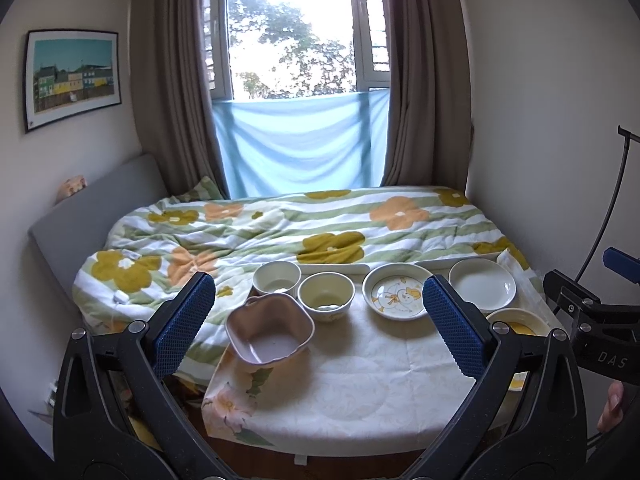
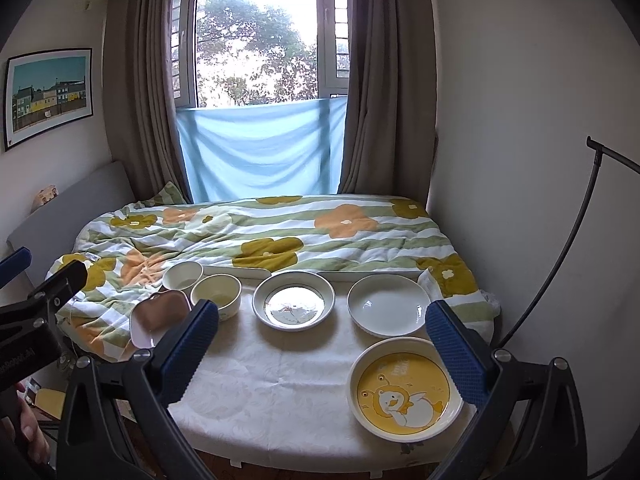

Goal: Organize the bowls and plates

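On a small table with a white cloth (image 1: 360,380) (image 2: 280,392) stand a pink wavy bowl (image 1: 270,330) (image 2: 160,316), two cream bowls (image 1: 277,278) (image 1: 326,295) (image 2: 183,275) (image 2: 216,291), a cartoon plate (image 1: 398,292) (image 2: 294,300), a plain white plate (image 1: 482,284) (image 2: 388,306) and a yellow cartoon plate (image 2: 404,394) (image 1: 516,322). My left gripper (image 1: 320,328) is open and empty above the table's near left. My right gripper (image 2: 322,348) is open and empty above the table's near middle, with the yellow plate by its right finger.
A bed with a flowered quilt (image 1: 280,228) (image 2: 260,232) lies right behind the table. A white tray (image 1: 336,268) (image 2: 236,271) sits at the table's back edge. Walls close in left and right. A black stand (image 2: 560,264) leans at the right.
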### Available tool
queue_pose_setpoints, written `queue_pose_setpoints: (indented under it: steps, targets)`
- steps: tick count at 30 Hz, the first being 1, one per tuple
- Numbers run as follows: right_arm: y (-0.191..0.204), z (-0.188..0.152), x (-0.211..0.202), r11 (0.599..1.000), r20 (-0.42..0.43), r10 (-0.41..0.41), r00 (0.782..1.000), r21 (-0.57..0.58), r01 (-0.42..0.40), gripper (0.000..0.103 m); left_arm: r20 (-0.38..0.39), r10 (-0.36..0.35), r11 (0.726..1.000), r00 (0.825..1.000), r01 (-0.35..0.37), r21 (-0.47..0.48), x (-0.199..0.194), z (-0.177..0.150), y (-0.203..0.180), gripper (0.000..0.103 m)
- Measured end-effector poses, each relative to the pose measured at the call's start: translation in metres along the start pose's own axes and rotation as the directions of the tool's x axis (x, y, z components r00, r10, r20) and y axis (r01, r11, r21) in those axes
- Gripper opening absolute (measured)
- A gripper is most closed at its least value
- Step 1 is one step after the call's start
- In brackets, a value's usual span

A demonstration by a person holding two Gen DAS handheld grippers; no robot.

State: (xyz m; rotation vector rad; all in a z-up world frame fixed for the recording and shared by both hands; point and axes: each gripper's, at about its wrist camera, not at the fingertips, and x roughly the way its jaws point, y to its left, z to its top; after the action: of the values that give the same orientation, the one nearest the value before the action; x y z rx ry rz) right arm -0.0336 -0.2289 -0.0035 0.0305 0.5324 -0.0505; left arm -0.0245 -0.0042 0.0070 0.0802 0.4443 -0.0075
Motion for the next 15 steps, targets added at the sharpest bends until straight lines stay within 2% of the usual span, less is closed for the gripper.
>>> queue_pose_setpoints:
  steps: [15]
  targets:
    - [0.0015, 0.0008, -0.0041, 1.0, 0.004, 0.012, 1.0, 0.002, -0.012, 0.103, -0.001, 0.014, 1.0, 1.0, -0.014, 0.003, -0.01, 0.0015, -0.0027, 0.103]
